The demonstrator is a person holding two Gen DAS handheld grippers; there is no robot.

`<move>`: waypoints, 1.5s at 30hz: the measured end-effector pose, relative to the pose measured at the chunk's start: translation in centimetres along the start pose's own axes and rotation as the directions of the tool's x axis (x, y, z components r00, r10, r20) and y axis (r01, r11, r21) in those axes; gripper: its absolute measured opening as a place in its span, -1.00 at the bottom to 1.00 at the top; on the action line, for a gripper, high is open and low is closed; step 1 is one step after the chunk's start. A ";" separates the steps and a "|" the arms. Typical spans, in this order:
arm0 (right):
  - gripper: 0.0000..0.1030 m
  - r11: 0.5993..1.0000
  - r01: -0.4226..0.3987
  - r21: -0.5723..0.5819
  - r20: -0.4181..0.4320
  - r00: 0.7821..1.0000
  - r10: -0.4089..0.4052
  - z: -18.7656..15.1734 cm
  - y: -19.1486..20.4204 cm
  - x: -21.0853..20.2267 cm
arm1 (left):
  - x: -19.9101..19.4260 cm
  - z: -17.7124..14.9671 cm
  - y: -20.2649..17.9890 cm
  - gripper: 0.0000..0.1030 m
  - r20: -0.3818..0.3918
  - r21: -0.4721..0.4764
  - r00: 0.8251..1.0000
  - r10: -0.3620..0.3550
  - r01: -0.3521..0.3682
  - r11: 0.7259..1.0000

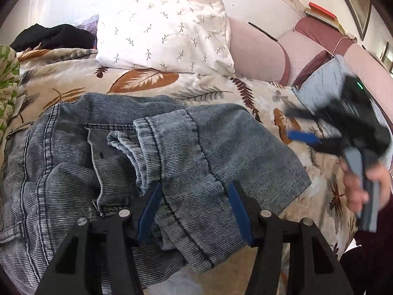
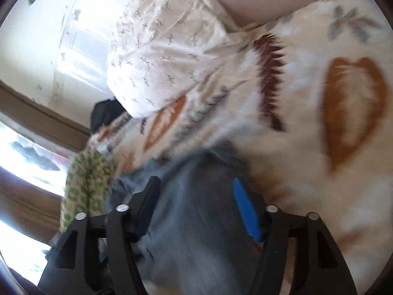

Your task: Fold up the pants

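Denim: the pants (image 1: 122, 152) are spread on the leaf-print bedspread (image 1: 208, 86), below the white pillow (image 1: 167, 32), with the cuffed leg ends doubled back over the seat.
Handling: judged soft, limp and fairly heavy; thick seams and cuffs are the firmest places to be gripped.
Left gripper (image 1: 194, 209): jaws are parted around a folded leg, pads not pressed in.
Right gripper (image 1: 304, 135): seen blurred above the bedspread, jaws released, nothing held.

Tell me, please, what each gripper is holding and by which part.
Right gripper: nothing, jaws open, off the jeans. Left gripper straddles the folded leg; whether it pinches cannot be told.
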State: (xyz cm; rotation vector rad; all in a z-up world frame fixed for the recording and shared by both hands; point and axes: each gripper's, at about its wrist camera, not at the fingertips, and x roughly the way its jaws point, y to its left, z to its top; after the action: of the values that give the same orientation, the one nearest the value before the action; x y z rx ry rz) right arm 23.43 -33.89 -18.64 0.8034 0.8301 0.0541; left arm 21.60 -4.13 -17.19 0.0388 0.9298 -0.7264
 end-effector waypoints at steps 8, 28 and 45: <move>0.50 0.997 0.079 -0.016 -0.109 0.991 -0.081 -4.1 -1.4 -0.7 | -0.7 0.8 0.8 0.17 0.061 -0.048 0.998 0.033 -0.030 0.998; -0.77 0.977 0.205 -0.066 -0.129 0.969 -0.212 -11.7 -2.6 -5.7 | 1.8 -0.6 -3.4 0.30 0.011 0.118 0.999 0.048 -0.049 0.992; -0.02 0.982 0.130 -0.135 0.070 0.990 -0.122 -4.5 2.9 -6.7 | -2.4 0.4 -1.3 0.31 0.041 0.061 0.998 0.047 -0.049 0.997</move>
State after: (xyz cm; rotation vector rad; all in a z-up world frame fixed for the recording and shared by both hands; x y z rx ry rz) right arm 16.49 -31.31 -14.35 0.6165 0.8085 -0.0247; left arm 20.20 -3.95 -14.87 0.1009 0.8658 -0.7092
